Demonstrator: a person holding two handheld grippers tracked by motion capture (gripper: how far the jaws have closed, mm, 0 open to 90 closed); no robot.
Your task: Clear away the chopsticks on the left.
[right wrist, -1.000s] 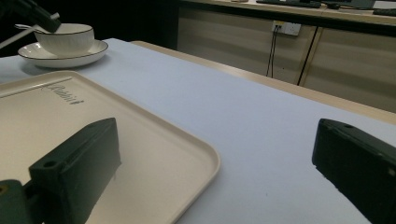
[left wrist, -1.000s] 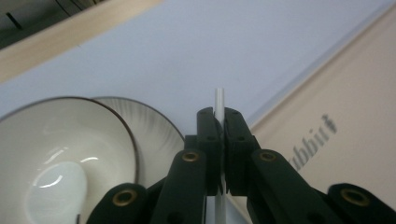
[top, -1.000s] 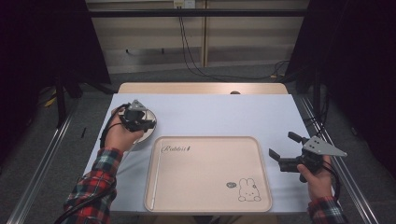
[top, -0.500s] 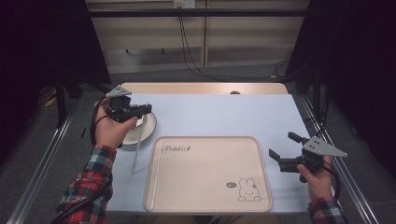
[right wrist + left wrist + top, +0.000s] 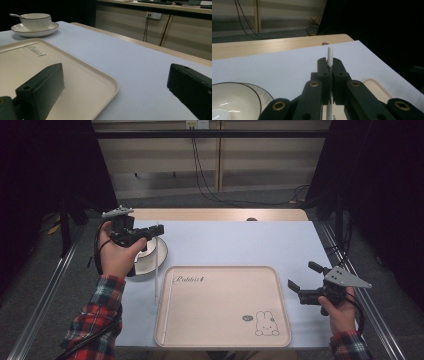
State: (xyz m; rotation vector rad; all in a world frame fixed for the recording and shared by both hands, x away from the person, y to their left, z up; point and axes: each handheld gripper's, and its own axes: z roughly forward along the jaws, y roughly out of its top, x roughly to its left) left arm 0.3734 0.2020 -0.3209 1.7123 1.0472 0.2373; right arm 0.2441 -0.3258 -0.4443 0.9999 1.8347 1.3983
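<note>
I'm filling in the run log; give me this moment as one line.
left gripper: shut on white chopstick, held upright | second chopstick: on tray | right gripper: open, idle

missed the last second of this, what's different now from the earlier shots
The left gripper has lifted off the bowl and moved up and toward the far edge, shut on a thin white stick that now hangs from its jaws over the table. A second stick lies along the tray's left edge. The right gripper stayed open in place; tray and bowl did not move.
</note>
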